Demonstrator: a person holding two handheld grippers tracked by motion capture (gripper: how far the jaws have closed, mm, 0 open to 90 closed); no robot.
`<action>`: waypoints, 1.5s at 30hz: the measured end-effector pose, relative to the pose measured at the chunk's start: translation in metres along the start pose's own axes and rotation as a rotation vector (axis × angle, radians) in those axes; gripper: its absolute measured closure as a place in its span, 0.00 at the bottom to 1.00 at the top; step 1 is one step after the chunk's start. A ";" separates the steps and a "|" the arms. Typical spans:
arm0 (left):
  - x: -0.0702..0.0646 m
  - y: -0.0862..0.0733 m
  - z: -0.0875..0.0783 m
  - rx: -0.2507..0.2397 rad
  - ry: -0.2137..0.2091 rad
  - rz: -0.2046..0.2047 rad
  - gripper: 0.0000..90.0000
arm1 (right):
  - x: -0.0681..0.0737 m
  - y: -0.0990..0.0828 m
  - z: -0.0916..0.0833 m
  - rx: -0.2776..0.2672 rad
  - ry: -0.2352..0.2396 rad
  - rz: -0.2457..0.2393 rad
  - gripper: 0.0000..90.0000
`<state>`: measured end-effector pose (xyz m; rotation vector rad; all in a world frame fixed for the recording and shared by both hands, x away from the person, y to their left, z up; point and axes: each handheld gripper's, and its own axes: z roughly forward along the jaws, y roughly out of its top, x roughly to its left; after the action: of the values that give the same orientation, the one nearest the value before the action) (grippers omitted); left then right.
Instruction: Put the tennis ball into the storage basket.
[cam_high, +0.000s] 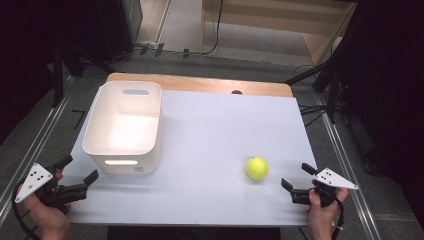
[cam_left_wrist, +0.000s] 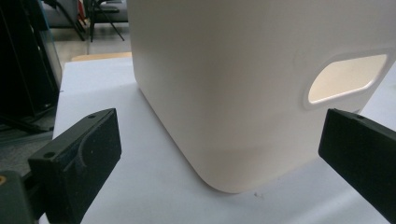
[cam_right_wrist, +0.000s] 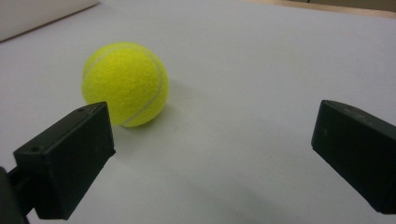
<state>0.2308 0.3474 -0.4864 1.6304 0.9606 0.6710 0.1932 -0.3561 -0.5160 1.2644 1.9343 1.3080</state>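
Pretty much nothing is done yet, by the look of it. The tennis ball (cam_high: 256, 168) sits loose on the white table (cam_high: 210, 145), over on the right side near the front edge, and nobody has hold of it. The right tool (cam_high: 293, 182) is just beside it with its jaws spread wide and empty; in the right gripper view the ball (cam_right_wrist: 123, 84) lies ahead of the left jaw rather than between the two, so the approach isn't lined up.

The left tool (cam_high: 79, 176) is also released, jaws apart, parked at the front left corner just shy of the white bin (cam_high: 123, 127). In the left gripper view the bin's near wall and handle slot (cam_left_wrist: 348, 77) loom up close, but nothing is gripped or touched.

The bin looks empty inside. Best guess is that the ball is meant for it, which leaves the whole job: centre on the ball, close, lift, carry across, drop.
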 end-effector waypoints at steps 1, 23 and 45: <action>0.000 0.000 0.000 0.000 -0.001 -0.002 0.00 | 0.000 0.000 0.000 0.001 -0.001 -0.002 0.00; -0.004 -0.003 0.003 -0.014 -0.024 -0.014 0.00 | 0.014 0.019 0.004 0.087 0.052 -0.059 0.00; -0.006 -0.003 0.003 -0.015 -0.035 -0.007 0.00 | 0.031 0.054 0.025 0.259 0.169 -0.166 0.00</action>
<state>0.2297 0.3414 -0.4894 1.6197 0.9337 0.6410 0.2214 -0.3108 -0.4748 1.1083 2.3353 1.1400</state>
